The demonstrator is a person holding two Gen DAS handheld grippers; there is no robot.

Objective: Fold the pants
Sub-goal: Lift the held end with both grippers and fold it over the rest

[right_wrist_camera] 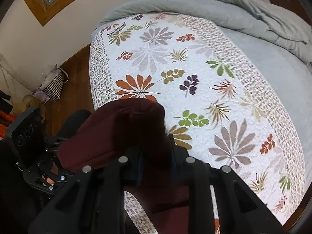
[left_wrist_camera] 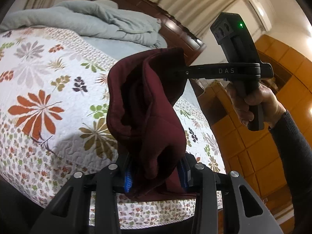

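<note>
- Maroon pants (left_wrist_camera: 148,105): we record one garment of thick dark-red fabric, bunched and lifted clear of the bed, hanging between our two grippers; seams and a folded edge show along its left side in the left wrist view.
- Left gripper (left_wrist_camera: 156,175): we find its jaws clamped on the lower bunch of the pants, blue pads (left_wrist_camera: 128,181) pressed against the cloth on either side, with fabric spilling below and ahead of the fingers.
- Right gripper (left_wrist_camera: 185,72): seen from the left wrist view, it reaches in from the right, its slim fingers closed together on the upper edge of the pants. In its own view (right_wrist_camera: 156,156) the cloth fills the space between the fingers and drapes forward over them.
- Hand (left_wrist_camera: 253,105): we note a person's hand wrapped around the right gripper's handle, with a dark sleeve (left_wrist_camera: 292,156) behind it; a green light glows on the unit above.
- Floral quilt (right_wrist_camera: 175,68): white, printed with orange, green, grey and purple leaves, it spreads beneath and ahead of both grippers.
- Grey duvet (right_wrist_camera: 253,15): rumpled at the far end of the bed, well beyond the grippers.
- Wooden headboard (left_wrist_camera: 175,27): behind the duvet, curtains above it.
- Checked bag (right_wrist_camera: 53,85): on the wooden floor, far left of the right gripper.
</note>
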